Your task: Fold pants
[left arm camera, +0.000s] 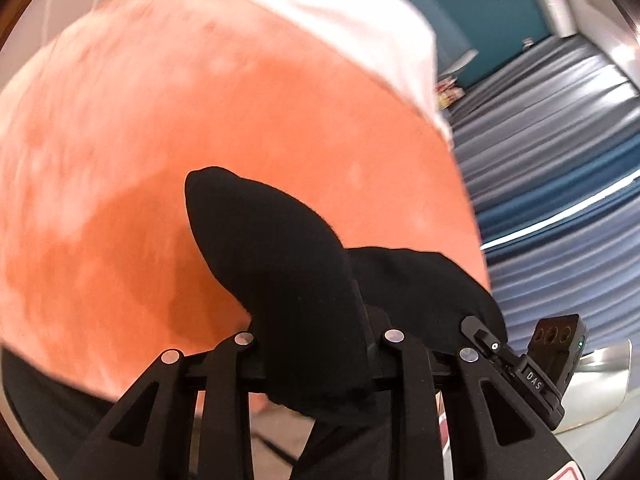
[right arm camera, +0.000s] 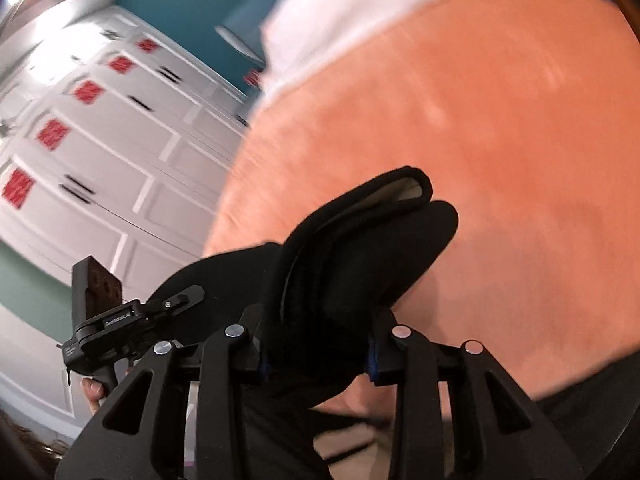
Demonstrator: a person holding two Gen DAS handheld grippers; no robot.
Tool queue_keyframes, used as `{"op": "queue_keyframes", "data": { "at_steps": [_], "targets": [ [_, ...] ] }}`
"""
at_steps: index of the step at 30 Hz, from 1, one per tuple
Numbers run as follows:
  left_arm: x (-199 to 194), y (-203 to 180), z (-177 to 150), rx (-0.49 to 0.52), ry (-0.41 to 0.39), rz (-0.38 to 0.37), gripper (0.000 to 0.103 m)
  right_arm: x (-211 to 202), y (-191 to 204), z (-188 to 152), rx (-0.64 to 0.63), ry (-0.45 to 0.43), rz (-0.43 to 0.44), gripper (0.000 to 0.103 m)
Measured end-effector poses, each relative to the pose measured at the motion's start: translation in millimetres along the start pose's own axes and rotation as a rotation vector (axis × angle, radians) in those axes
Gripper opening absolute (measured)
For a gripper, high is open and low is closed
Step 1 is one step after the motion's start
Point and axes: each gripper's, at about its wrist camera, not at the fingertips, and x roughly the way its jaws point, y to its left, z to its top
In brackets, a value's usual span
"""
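The black pants bulge out of my left gripper, which is shut on a bunch of the fabric and held above an orange bed cover. My right gripper is shut on another bunch of the black pants, with a pale inner lining showing at the folded edge. The fabric hides the fingertips in both views. The rest of the pants hangs below the grippers, mostly out of sight. The other gripper shows at the right of the left wrist view, and at the left of the right wrist view.
A white sheet or pillow lies beyond the orange cover. Blue-grey striped curtains and a teal wall stand to the right. White panelled closet doors with red tags stand to the left in the right wrist view. Both views are motion-blurred.
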Motion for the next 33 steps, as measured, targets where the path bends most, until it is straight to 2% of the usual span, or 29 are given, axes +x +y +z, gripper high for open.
{"op": "queue_keyframes", "data": {
  "at_steps": [3,6,10,14,17,19,20,22,23,24,25,26,27,29,30,32,33],
  "targets": [
    [-15,-26,47,0.086,-0.103,-0.023,0.023,-8,24,52,-0.081,-0.105,0.037,0.032],
    [-15,-50,102,0.160,-0.203,-0.035,0.024,1,36,111,-0.122,-0.215,0.089,0.032],
    [19,-74,180,0.223,-0.318,-0.024,0.024,37,33,189,-0.158,-0.324,0.140,0.032],
    [60,-49,232,0.255,-0.386,0.000,0.027,99,11,252,-0.163,-0.374,0.149,0.034],
    [136,-9,271,0.210,-0.337,0.030,0.027,168,-33,285,-0.136,-0.368,0.114,0.035],
    [174,27,276,0.186,-0.311,0.067,0.027,206,-68,290,-0.096,-0.335,0.087,0.035],
    [202,40,281,0.178,-0.290,0.091,0.027,239,-94,292,-0.052,-0.304,0.056,0.035],
    [267,84,277,0.129,-0.193,0.169,0.027,289,-126,284,-0.005,-0.226,0.008,0.037],
    [297,108,268,0.100,-0.130,0.222,0.027,312,-144,277,0.012,-0.172,-0.039,0.041],
    [312,123,253,0.087,-0.111,0.267,0.033,342,-167,266,0.040,-0.080,-0.098,0.057],
    [316,134,241,0.103,-0.141,0.277,0.044,358,-182,255,0.056,-0.027,-0.136,0.060],
    [308,139,231,0.126,-0.197,0.267,0.053,355,-190,244,0.035,-0.084,-0.089,0.061],
    [299,141,224,0.132,-0.207,0.277,0.056,348,-188,241,0.017,-0.112,-0.090,0.070],
    [284,139,218,0.145,-0.195,0.285,0.055,330,-182,238,0.037,-0.129,-0.181,0.070],
    [265,133,213,0.174,-0.233,0.307,0.055,310,-173,236,0.020,-0.175,-0.201,0.065],
    [233,111,206,0.266,-0.344,0.379,0.052,273,-145,239,-0.081,-0.276,-0.183,0.053],
    [219,97,209,0.314,-0.397,0.411,0.053,265,-129,244,-0.145,-0.296,-0.182,0.040]
  ]
}}
